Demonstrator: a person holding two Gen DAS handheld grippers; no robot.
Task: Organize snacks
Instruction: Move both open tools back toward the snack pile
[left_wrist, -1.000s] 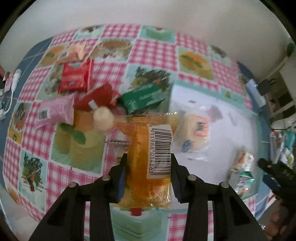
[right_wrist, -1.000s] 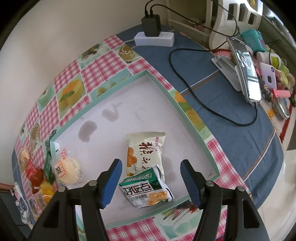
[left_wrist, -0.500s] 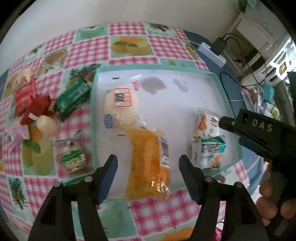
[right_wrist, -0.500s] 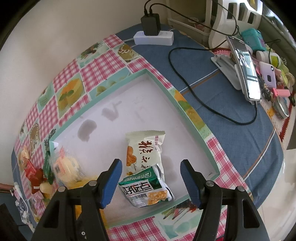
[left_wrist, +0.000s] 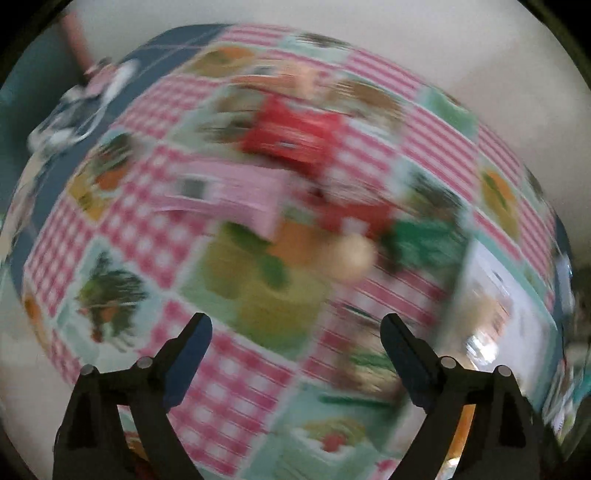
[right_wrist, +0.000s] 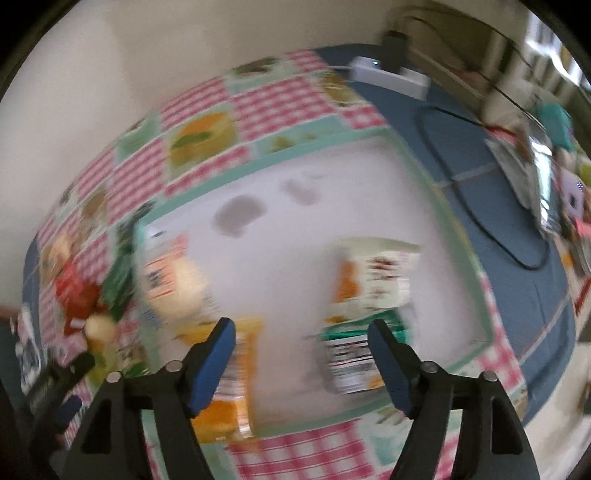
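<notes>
Released half a second ago, the orange packet now lies in the white tray near its front edge, and the left gripper has swung away over the loose snacks on the checked cloth: a pink packet, a red packet and a green packet, all blurred. Its jaws stand wide apart, holding nothing. In the tray, a bun sits by the left rim and a white packet touches a green-and-white packet. Over them the right gripper hangs spread, empty. A power strip lies at the tabletop's far edge.
</notes>
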